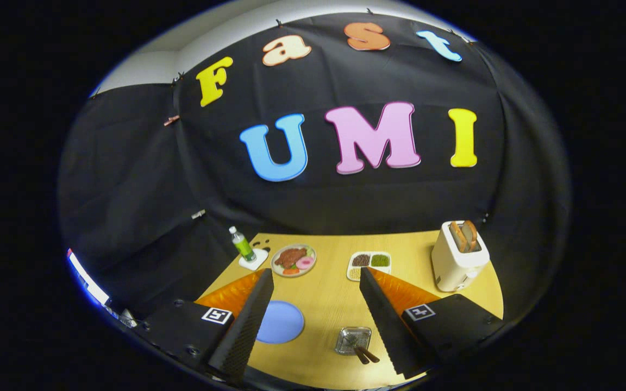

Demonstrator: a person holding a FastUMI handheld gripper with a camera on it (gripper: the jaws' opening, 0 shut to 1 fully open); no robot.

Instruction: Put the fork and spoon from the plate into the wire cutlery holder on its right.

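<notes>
The wire cutlery holder (353,340) is seen on the tabletop (329,298) between the two fingers of the gripper (313,282), close to the right one, and two brown handles (366,355) stick out of it, so both the fork and the spoon are judged to be already inside (which is which cannot be told at this size). The blue plate (280,321) lies to the holder's left, partly hidden by the left finger, and its visible part is bare; little or nothing of the task seems left. The two handles lie side by side, nearly parallel, their long axis slanted: the free ends point toward the camera and the right finger, the working ends sunk in the holder. The jaws are held wide apart, gripping nothing, raised well above the tabletop. Beyond them a food plate (293,260), a bottle (242,244), a divided tray (369,264) and a toaster (458,255) are seen.
</notes>
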